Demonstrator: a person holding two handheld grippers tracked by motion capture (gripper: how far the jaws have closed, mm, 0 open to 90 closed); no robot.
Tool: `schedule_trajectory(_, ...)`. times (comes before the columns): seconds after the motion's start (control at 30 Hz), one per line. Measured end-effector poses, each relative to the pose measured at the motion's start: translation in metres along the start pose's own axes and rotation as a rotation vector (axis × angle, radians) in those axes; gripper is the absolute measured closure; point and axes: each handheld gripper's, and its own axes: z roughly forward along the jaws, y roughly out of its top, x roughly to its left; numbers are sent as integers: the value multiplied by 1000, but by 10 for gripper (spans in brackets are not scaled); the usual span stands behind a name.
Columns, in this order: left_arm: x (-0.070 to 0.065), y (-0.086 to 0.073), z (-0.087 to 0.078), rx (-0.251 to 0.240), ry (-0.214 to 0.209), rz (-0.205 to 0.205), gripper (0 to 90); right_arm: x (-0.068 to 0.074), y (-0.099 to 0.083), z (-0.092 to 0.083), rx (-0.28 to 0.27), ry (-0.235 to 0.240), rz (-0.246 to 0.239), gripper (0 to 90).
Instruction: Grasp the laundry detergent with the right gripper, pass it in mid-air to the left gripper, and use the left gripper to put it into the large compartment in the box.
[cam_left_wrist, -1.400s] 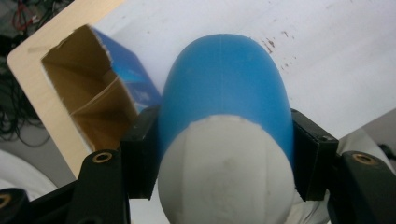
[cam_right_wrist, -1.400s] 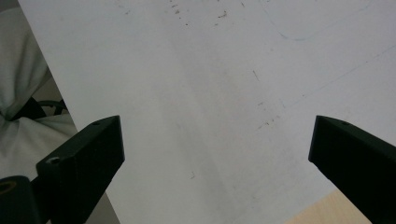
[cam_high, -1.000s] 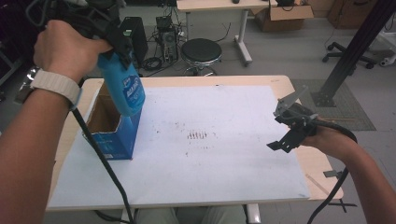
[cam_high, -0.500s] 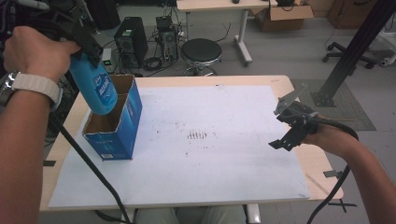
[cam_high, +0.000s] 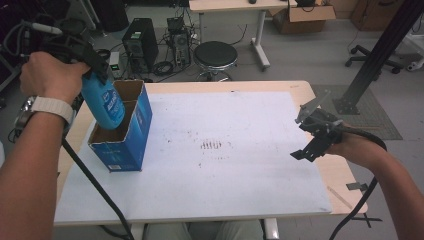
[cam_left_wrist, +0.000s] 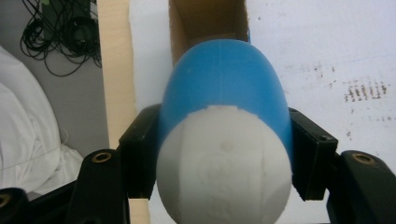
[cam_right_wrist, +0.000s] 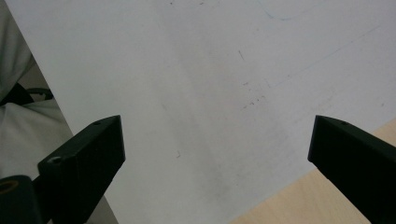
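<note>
The left gripper was clamped on a blue bottle with a white cap — in the left gripper view its two black jaws pressed against either side of the bottle just below the cap, which pointed back at the camera. The bottle hung tilted, its lower end inside the open top of a blue cardboard box that stood upright at the left side of the table, on the white sheet covering most of the tabletop. From the left gripper view the brown inner wall of the box showed just beyond the bottle's far end. A white watch strap circled the left wrist.

The right gripper was held above the right edge of the white sheet, well apart from the box and bottle. Its jaws stood wide apart with nothing between them — the right gripper view showed bare white sheet in the gap and a strip of wooden tabletop at the lower right. A black cable trailed from it
</note>
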Motion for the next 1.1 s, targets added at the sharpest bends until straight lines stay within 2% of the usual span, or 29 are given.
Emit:
schedule_trajectory(0.33,1,-8,43,-3,16,22,383,0,-11,4,8,-1,21,37)
schedule_trajectory(0.57,-3,-15,73,5,26,33,383,0,-11,5,7,-2,24,37)
schedule_trajectory(0.73,-7,-19,89,0,18,39,383,0,-11,7,12,-1,21,37)
schedule_trajectory(0.97,-12,-23,110,9,38,67,384,1,-11,10,14,2,21,37)
schedule_trajectory(1.1,-11,-26,120,16,30,63,384,1,-12,12,20,4,23,38)
